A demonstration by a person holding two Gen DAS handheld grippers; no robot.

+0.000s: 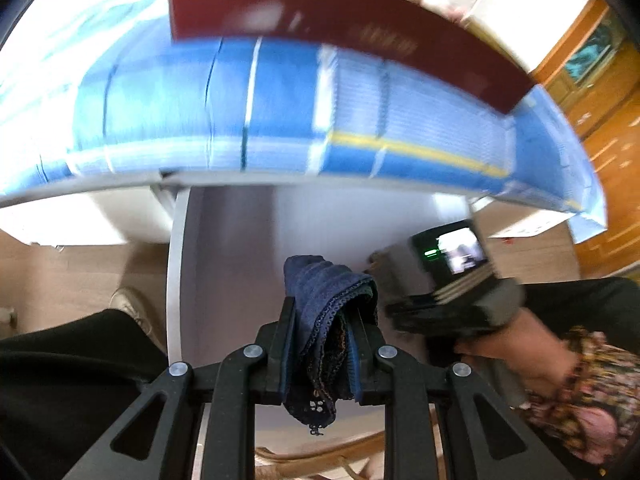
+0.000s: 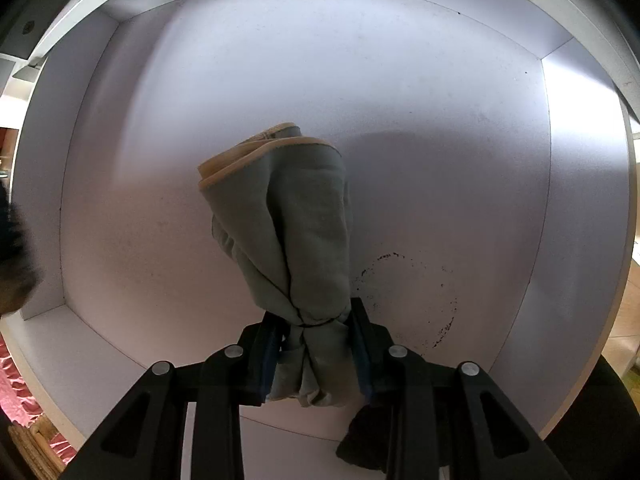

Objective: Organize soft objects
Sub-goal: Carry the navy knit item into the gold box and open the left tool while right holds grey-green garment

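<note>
With nothing yet laid in the white drawer [image 2: 580, 200], the right gripper [image 2: 316, 344] clamps a grey-green cloth [image 2: 288, 220] above its floor, while the left gripper [image 1: 322, 344] pinches a navy lace-edged cloth [image 1: 320, 300] outside it.

No lettering can be read anywhere — the maroon book [image 1: 340, 28] (blurred) included.

A dark blue cloth [image 1: 328, 320] with a lacy, scalloped hem is bunched and folded, hanging clear above the white drawer [image 1: 224, 264]. A grey-green cloth [image 2: 296, 232] with a tan hem is twisted into a bundle, its hem end reaching the middle of the drawer floor.
</note>
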